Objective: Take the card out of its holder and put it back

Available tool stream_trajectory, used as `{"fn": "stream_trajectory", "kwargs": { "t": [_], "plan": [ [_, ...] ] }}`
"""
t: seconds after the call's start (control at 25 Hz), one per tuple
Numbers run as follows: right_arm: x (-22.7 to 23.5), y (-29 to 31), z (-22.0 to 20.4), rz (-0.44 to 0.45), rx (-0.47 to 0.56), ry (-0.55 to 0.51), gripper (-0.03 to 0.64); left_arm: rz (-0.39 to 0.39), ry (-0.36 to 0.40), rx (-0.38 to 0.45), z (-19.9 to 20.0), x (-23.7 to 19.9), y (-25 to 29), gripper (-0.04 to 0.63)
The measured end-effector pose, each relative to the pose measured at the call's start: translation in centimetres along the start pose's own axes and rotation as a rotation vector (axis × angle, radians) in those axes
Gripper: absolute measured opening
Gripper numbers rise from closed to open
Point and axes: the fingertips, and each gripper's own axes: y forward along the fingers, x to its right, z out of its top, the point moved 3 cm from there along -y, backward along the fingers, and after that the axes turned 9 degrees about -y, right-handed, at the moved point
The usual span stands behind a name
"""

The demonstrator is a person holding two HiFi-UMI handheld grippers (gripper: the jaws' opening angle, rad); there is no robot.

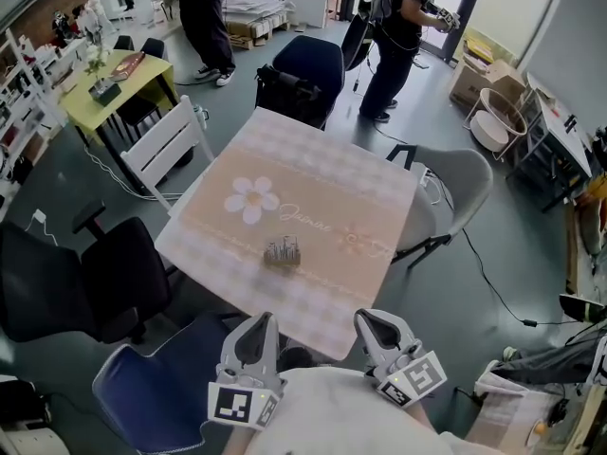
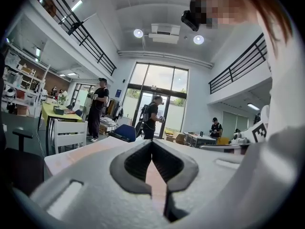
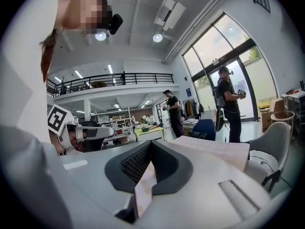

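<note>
My left gripper (image 1: 258,335) sits low, close to my body, at the near edge of the table (image 1: 322,173). Its jaws are pressed together at the tips and nothing is between them. Through the little gap behind the tips I see only the pink cloth. I think they are shut because there is nothing to grab here yet.

The holder (image 1: 282,252) stands ahead of both pairs of jaws and well apart from them, between the two lines they point along. It is out in the open in the middle of the table, so either gripper can get to it. The card should be in it, but it is too small for me to pick out.

My right gripper (image 1: 379,335) is beside the left one, also near my body. Its jaws are pressed together too and hold nothing. I guess the job is not started: I must reach forward and open up first.
</note>
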Motion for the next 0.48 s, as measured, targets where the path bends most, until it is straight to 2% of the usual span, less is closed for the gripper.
{"fn": "stream_trajectory", "kwargs": {
  "t": [0.48],
  "plan": [
    [-0.9, 3.4, 0.4, -0.004, 0.02, -0.011, -0.002, -0.016, 0.013, 0.014, 1.4, -3.2, 0.8, 0.0]
  ]
}}
